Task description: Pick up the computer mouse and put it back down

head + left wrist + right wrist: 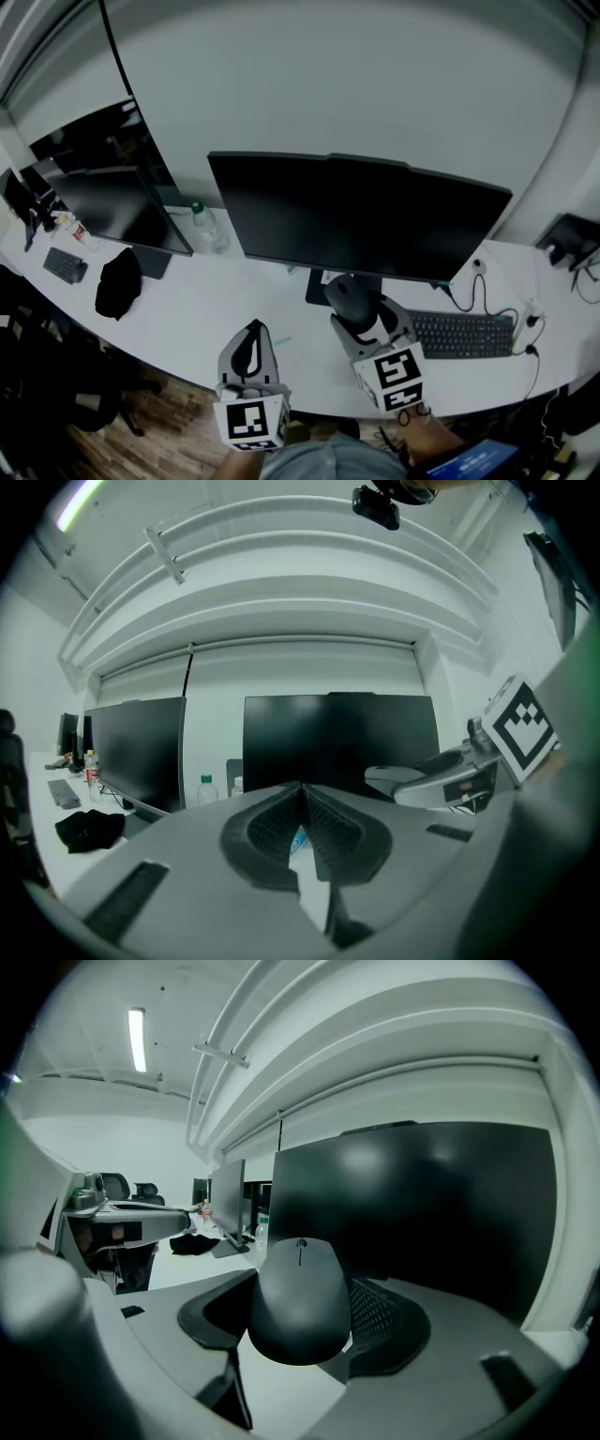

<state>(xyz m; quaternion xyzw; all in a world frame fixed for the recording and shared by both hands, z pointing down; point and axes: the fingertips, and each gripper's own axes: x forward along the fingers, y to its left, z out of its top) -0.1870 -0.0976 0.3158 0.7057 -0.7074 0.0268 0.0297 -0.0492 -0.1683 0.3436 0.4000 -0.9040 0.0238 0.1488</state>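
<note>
Gripping tool: the right gripper (354,309) is clenched on the computer mouse (300,1302), one pad pressed to each flank so that the body is kept level and cannot slip.
Mouse position: it is held clear of the white desk (206,300), in front of the near monitor (356,220) and left of the keyboard (464,335).
Task stage: the lift is judged done, and the setting-down not yet done.
Left gripper (302,799): its jaws are closed together on nothing. It is kept at the left, apart from the mouse, presumably so that the working side is left free.
Next step: the mouse is best lowered flat onto bare desk before the jaws are eased.
</note>
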